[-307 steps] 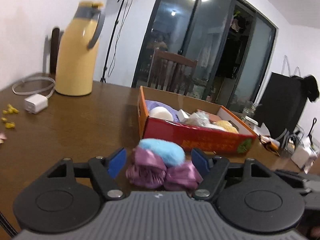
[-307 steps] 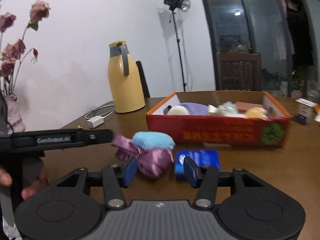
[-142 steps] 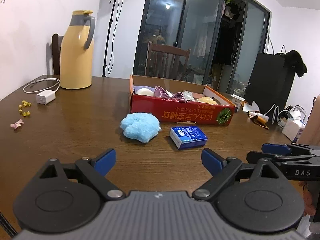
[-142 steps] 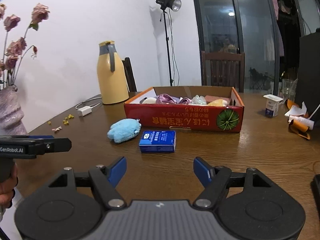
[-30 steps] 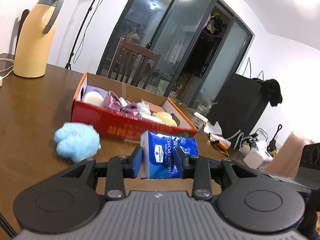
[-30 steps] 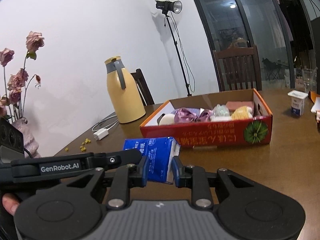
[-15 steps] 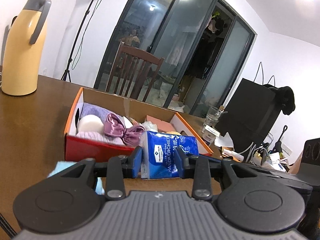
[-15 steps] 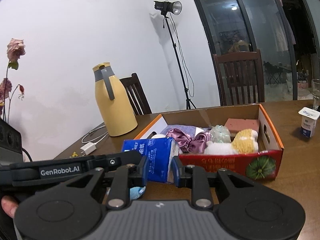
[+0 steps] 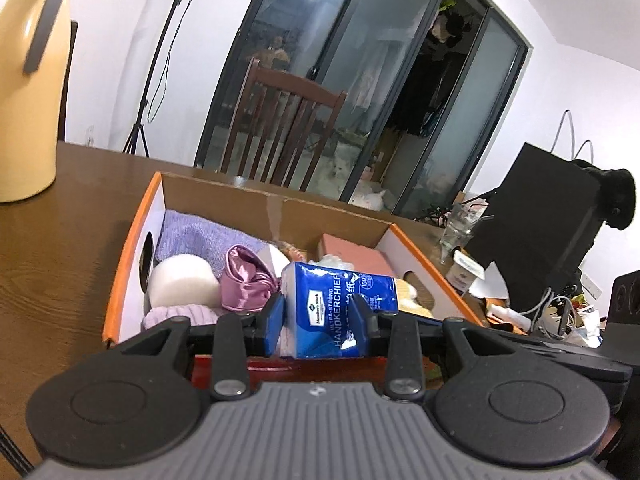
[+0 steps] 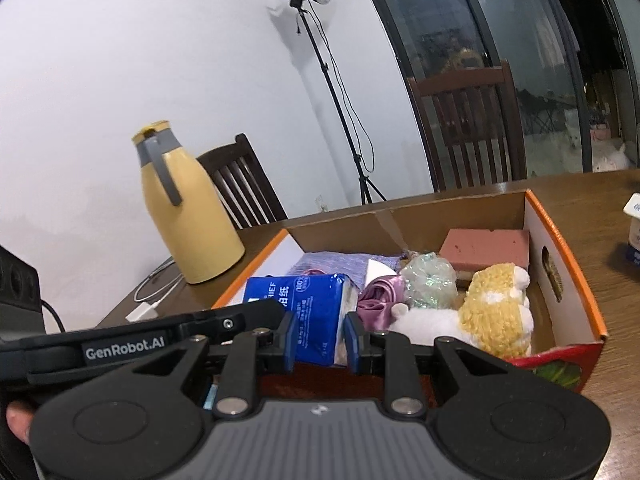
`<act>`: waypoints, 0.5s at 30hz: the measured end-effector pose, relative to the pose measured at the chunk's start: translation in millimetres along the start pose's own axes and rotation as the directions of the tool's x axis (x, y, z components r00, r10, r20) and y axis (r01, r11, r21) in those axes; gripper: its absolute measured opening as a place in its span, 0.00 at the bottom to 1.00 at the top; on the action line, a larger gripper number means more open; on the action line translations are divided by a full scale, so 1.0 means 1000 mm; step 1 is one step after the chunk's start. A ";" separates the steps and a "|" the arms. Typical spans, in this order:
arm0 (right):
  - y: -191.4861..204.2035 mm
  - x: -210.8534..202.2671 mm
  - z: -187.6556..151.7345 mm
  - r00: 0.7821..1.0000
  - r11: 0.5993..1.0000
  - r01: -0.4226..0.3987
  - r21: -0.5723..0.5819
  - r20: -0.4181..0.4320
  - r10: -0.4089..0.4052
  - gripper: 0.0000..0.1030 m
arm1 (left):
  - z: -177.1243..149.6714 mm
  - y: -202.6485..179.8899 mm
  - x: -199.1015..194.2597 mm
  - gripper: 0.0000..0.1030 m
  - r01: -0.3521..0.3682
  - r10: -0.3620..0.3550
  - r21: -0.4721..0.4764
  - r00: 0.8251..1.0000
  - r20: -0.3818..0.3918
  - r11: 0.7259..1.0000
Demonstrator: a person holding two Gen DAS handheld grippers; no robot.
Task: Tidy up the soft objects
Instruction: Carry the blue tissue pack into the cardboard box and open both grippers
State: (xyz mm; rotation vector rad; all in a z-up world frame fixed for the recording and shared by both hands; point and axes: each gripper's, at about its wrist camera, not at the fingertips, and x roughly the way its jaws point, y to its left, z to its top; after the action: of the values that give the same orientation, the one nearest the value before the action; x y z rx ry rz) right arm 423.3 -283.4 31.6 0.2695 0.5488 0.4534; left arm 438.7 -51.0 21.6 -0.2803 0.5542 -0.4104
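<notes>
Left gripper and right gripper are both clamping the blue tissue pack, jaws narrowed onto its sides, holding it over the near wall of the cardboard box. Purple scrunchie is lying at 10 o'clock of the pack; yellow plush at 3 o'clock.

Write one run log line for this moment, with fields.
left claw: shut on tissue pack | right claw: shut on tissue pack | pack: over box | phase: before release
</notes>
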 end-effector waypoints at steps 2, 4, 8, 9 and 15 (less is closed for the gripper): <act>-0.006 0.008 0.000 1.000 1.000 0.002 0.012 -0.005 -0.002 0.23 | 0.001 0.005 0.010 0.34 -0.004 0.004 -0.012 1.000 -0.013 1.000; -0.011 0.016 0.001 1.000 1.000 0.009 0.023 -0.012 -0.009 0.23 | 0.002 0.009 0.019 0.34 0.000 -0.001 -0.025 0.999 -0.039 1.000; -0.023 0.032 0.000 0.999 0.997 0.017 0.071 -0.037 -0.014 0.25 | -0.001 0.016 0.030 0.34 -0.005 0.003 -0.033 0.999 -0.049 0.999; -0.026 0.035 -0.002 0.999 0.997 0.018 0.078 -0.041 -0.014 0.25 | -0.002 0.016 0.029 0.34 -0.010 0.009 -0.026 0.999 -0.044 1.000; -0.024 0.034 -0.004 0.999 0.997 0.034 0.066 -0.026 -0.033 0.29 | -0.001 0.015 0.021 0.39 0.012 -0.013 -0.033 0.999 -0.034 0.999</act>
State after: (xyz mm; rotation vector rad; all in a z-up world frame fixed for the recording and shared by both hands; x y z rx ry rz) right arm 455.4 -287.6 4.6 0.3179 0.5929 0.4072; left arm 458.7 -47.9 5.5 -0.3090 0.5932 -0.4188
